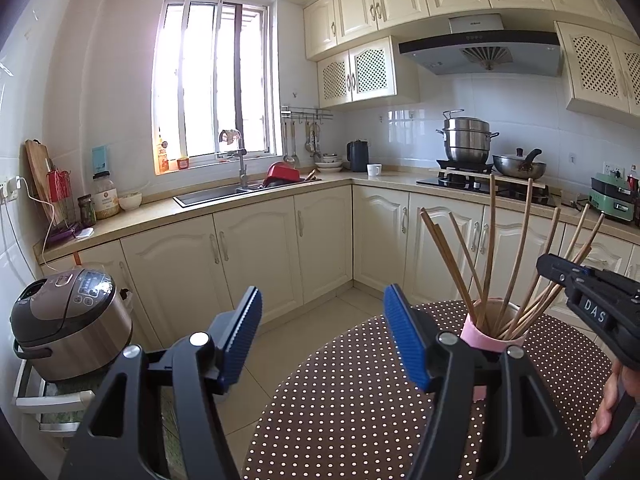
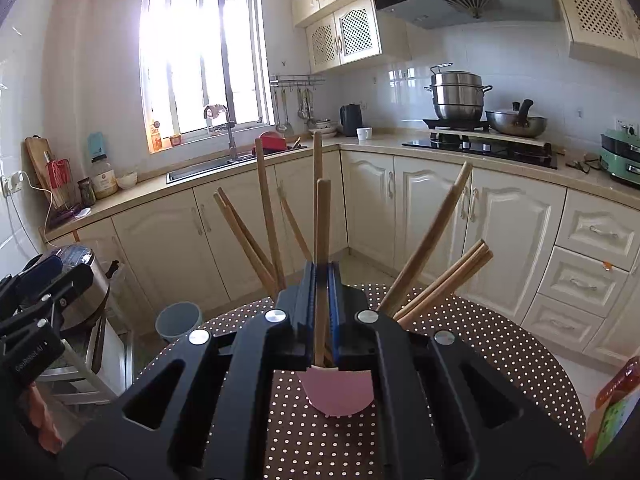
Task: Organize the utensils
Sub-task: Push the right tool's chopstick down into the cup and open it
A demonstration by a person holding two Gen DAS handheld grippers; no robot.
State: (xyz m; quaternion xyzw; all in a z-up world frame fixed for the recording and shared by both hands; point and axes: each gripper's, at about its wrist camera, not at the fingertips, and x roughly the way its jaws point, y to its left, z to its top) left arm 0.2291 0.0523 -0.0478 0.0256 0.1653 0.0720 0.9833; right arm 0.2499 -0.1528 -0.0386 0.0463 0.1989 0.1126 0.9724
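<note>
A pink cup [image 1: 478,334] stands on the round brown polka-dot table [image 1: 352,400] and holds several wooden chopsticks [image 1: 490,248] fanned upward. My left gripper [image 1: 322,336] is open and empty, to the left of the cup over the table's edge. My right gripper [image 2: 322,276] is shut on one chopstick [image 2: 321,232] that stands in the pink cup [image 2: 338,394], directly above the cup. It also shows in the left wrist view [image 1: 592,304], at the right among the chopsticks.
A grey cup [image 2: 179,320] sits at the table's far left edge. A rice cooker [image 1: 68,320] stands on a low rack at the left. A colourful box [image 2: 612,408] lies at the table's right edge. Kitchen counters, sink and stove line the back walls.
</note>
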